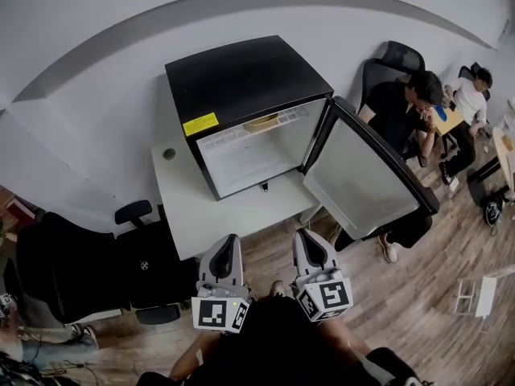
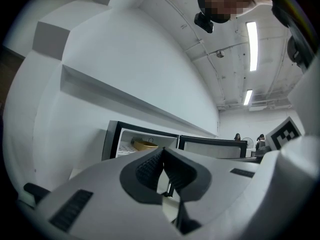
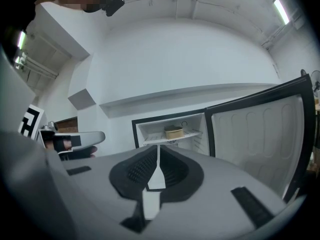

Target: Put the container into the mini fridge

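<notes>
The black mini fridge (image 1: 241,79) stands on a white table (image 1: 233,215) with its door (image 1: 366,179) swung open to the right. A round tan container (image 1: 261,122) sits on the upper wire shelf inside; the right gripper view shows the container (image 3: 174,132) and the left gripper view shows the container (image 2: 145,145) too. My left gripper (image 1: 229,249) and right gripper (image 1: 308,244) hover side by side in front of the table, well short of the fridge. Both are shut with nothing between their fingers.
A black office chair (image 1: 88,272) stands at the left by the table. Two people (image 1: 414,107) sit at a desk at the far right, behind the open door. A small white stand (image 1: 479,294) is on the wooden floor at the right.
</notes>
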### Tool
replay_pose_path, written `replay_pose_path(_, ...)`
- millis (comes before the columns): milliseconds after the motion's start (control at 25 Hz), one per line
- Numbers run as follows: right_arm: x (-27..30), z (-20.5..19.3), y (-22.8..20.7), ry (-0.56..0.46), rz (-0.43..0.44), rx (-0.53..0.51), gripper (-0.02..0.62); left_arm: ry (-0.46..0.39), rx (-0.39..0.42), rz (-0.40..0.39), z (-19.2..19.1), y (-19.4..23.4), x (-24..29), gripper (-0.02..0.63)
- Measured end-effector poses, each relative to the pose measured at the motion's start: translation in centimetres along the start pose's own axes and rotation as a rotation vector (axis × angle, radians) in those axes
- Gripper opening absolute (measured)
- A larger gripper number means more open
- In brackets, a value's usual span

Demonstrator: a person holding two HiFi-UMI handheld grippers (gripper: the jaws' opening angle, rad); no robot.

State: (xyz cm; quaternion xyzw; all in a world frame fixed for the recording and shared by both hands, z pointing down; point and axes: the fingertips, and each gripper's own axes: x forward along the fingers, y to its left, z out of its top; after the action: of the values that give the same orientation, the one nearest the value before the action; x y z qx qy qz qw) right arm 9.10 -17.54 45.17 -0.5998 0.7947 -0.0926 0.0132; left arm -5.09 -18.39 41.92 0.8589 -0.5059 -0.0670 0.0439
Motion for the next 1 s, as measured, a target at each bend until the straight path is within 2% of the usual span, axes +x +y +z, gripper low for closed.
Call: replay_pose_path(1000,1.3,0.8,-3.1,0.002,0.027,-0.014,0.015,0.000,0.014,0.036,-0.1,-1.0,2.3,0.009)
